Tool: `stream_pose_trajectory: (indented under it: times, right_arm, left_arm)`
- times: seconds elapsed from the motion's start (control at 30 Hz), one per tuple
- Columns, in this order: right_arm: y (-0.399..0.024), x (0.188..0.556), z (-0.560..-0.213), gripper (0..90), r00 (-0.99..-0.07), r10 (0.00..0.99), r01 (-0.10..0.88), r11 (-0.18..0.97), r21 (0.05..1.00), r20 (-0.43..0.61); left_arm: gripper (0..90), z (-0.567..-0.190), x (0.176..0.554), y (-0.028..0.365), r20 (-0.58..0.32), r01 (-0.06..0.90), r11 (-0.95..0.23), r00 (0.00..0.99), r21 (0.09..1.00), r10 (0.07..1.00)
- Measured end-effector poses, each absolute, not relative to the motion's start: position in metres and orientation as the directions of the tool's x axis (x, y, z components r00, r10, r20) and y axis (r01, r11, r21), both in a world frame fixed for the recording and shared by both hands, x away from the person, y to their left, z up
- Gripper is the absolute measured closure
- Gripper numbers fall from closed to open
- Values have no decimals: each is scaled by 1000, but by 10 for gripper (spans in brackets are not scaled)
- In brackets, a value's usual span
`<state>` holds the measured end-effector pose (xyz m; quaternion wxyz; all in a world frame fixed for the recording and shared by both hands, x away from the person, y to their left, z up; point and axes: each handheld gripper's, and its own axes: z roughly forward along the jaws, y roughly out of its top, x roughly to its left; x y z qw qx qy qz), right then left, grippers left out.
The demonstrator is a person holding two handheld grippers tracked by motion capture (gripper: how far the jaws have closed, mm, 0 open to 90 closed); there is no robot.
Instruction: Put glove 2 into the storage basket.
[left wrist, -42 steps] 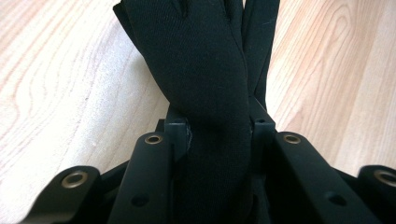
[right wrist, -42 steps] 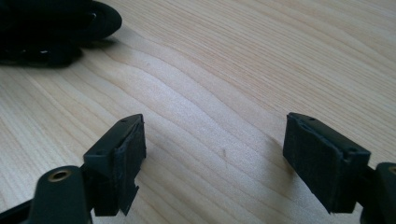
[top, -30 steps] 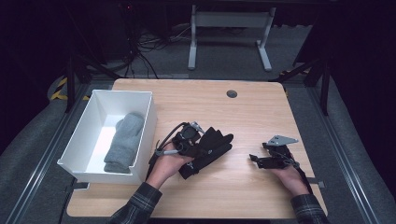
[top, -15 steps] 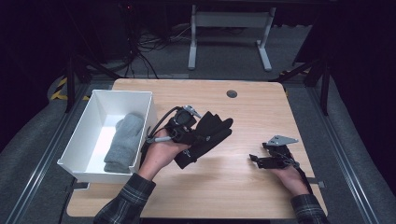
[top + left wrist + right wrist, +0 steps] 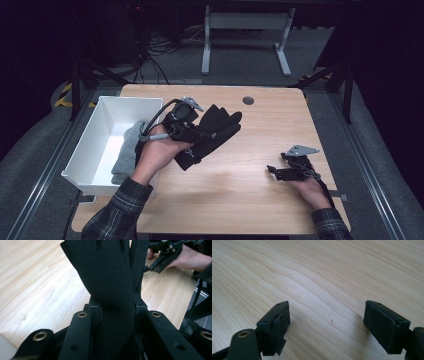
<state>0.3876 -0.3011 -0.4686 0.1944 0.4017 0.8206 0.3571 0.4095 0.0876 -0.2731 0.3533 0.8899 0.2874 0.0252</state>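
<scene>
Now that I have lifted my left gripper off the table, the black glove hangs clear of the wood instead of lying flat on it as it did a moment ago, and it has drifted up and towards the white bin. I judge the pick is done and the carry has begun, the bin with its grey cloth being the likely drop. My left jaws are clamped on the glove's cuff end, as the left gripper view shows, the fabric pinched tight between them. The glove's long axis runs from cuff near my hand to fingers pointing up and right, away from the bin. My right gripper rests on the table, jaws spread wide and empty.
</scene>
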Motion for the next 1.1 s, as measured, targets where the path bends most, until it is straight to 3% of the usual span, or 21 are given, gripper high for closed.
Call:
stream_pose_trajectory:
  times: [0.57, 1.1]
  right_arm:
    - [-301, 388, -469, 217, -601, 798, 521, 422, 742, -32]
    - [-301, 387, -469, 216, -600, 800, 521, 421, 742, -32]
  left_arm:
    - [704, -250, 412, 149, -157, 545, -509, 770, 666, 619]
    - [704, -257, 412, 220, -187, 630, -387, 651, 673, 735]
